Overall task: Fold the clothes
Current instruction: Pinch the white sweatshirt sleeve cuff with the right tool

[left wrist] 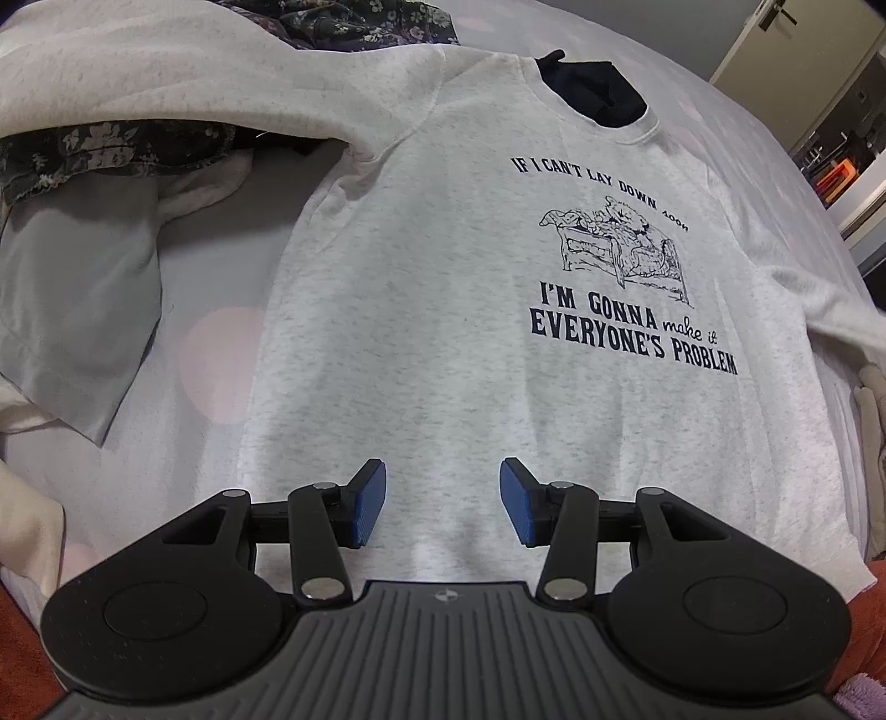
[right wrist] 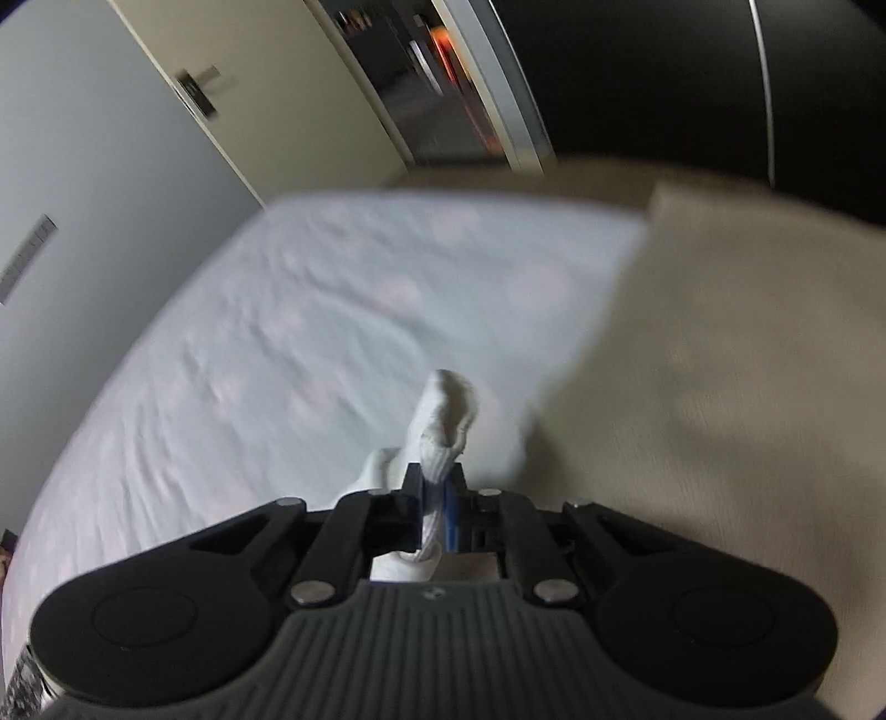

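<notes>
The sweatshirt [left wrist: 454, 310] lies flat, print up, across the bed [left wrist: 221, 354]. Left tongs [left wrist: 443, 501] are spread over its hem, touching nothing. Right tongs [right wrist: 437, 512] are pinching a white ribbed cuff [right wrist: 446, 421] above bare bed. Soft, light, floppy cloth: grab seams. Clutter crowds the bed's left edge.

Left tongs [left wrist: 443, 501] point steeply down with jaws apart; right tongs [right wrist: 437, 512] are clamped shut.

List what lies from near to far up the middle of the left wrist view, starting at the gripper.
left gripper, jaws apart over the hem → grey sweatshirt spread flat → printed slogan → collar with a dark garment at it → floral fabric.
</notes>
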